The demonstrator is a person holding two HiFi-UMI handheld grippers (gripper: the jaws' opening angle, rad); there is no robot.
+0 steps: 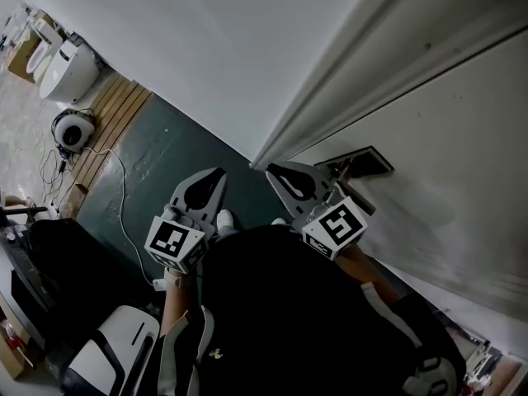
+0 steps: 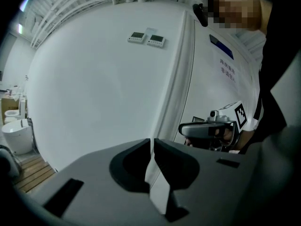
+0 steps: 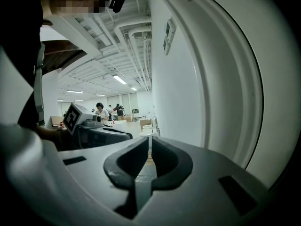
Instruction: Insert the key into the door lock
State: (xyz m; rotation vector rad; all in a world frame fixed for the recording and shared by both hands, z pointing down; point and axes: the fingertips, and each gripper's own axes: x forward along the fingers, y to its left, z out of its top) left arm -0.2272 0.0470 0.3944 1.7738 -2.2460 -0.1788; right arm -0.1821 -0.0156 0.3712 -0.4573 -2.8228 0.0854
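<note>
My left gripper and right gripper are held side by side close to the person's dark top, both pointing at the foot of the white door frame. Both pairs of jaws are closed tip to tip with nothing between them. No key shows in any view. A dark lock plate sits on the white door, just right of the right gripper. The left gripper faces the white wall, with the right gripper to its right. The right gripper looks along the door frame, with the left gripper beside it.
White toilets stand at the far left by a wooden slat deck. A round device trails cables over the dark green floor. Two wall control panels hang high. People stand far off in the hall.
</note>
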